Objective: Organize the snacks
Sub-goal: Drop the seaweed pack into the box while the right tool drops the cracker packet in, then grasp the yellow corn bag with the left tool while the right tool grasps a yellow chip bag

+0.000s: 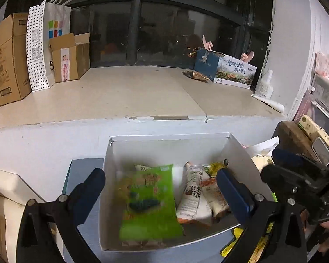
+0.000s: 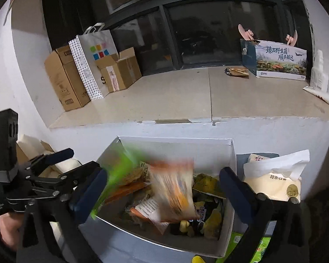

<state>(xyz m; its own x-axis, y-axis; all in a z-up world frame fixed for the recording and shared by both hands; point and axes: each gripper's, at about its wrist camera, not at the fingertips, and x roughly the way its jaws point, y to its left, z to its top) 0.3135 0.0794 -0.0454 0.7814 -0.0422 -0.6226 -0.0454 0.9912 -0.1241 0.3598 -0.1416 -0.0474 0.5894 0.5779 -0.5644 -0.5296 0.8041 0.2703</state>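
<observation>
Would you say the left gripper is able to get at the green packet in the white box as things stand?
Probably yes: the left gripper is open right above the green packet, which lies uncovered on top in the white box.

- I'm in a home, beside a deep window sill (image 1: 142, 92) under a dark night window (image 1: 164, 32).
- Far left on it stand cardboard boxes (image 1: 8, 61) and a paper shopping bag (image 1: 43, 43); far right, a printed gift box (image 1: 234, 72).
- Near me, a white box (image 1: 239, 151) of snack packets; a tissue pack (image 2: 274, 179) sits to its right.
</observation>
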